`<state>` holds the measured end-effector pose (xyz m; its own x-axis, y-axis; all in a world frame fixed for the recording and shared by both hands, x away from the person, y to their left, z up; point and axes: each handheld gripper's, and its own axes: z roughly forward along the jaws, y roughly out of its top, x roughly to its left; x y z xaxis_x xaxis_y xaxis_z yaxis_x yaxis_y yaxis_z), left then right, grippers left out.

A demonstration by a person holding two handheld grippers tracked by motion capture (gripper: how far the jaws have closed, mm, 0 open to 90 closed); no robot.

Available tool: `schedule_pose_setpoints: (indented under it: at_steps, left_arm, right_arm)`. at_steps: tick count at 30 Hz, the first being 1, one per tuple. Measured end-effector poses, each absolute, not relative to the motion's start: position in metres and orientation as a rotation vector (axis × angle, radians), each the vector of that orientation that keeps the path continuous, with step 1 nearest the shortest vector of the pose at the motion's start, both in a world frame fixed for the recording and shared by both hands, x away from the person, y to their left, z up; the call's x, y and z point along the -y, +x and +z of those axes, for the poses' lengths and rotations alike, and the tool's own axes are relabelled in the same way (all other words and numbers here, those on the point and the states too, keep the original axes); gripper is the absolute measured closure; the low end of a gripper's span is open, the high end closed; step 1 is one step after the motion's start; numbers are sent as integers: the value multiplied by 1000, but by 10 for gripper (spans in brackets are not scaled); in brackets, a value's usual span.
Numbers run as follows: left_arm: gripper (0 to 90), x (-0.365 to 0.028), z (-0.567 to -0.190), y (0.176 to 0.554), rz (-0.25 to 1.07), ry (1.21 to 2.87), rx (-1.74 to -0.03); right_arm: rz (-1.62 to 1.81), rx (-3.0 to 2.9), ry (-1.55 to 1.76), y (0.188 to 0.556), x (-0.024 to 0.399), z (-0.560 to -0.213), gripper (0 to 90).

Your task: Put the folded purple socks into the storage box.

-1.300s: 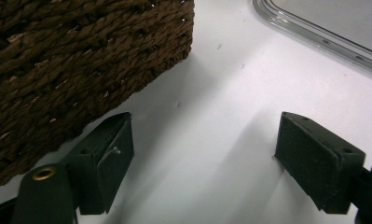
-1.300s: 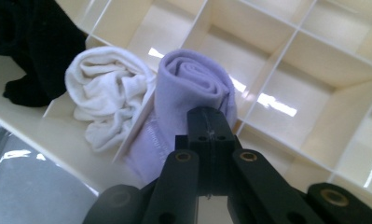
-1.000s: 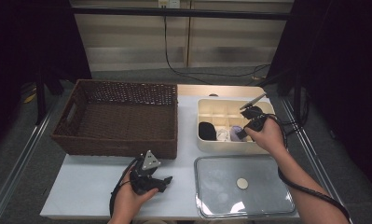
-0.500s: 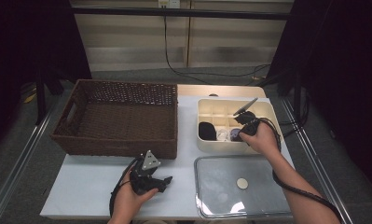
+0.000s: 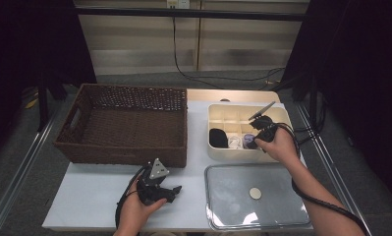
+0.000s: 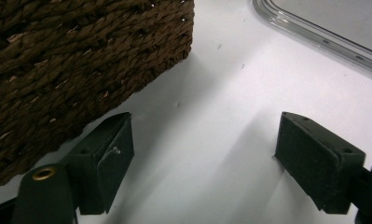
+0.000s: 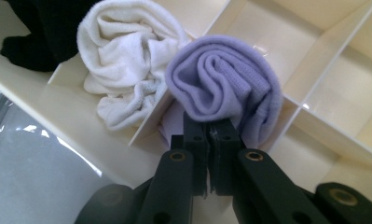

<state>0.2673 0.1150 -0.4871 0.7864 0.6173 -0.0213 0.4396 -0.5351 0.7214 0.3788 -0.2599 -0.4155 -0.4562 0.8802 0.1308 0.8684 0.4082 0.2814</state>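
Clear plastic, a flat lid [image 5: 255,196] with a round knob, lies nearest on the white surface [image 5: 95,196], beside the left gripper [image 6: 202,158], whose jaws stand wide apart with nothing between them. Farther off, the right gripper [image 7: 210,140], jaws together, pinches the edge of a rolled lilac sock [image 7: 225,88] in the cream divided box [image 5: 218,115], next to a white terry roll [image 7: 123,56]. A coarse woven basket [image 5: 125,128] sits left.
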Motion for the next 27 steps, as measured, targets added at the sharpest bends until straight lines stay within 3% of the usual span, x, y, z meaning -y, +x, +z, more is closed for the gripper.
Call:
schedule_pose_setpoints:
  at_steps: [9, 27]
  left_arm:
    - [188, -115, -487, 267, 304, 2223, -780]
    - [188, -115, -487, 267, 304, 2223, -779]
  right_arm:
    - [535, -2567, 1616, 375, 268, -397, 792]
    - [637, -2545, 1553, 369, 282, -374, 422]
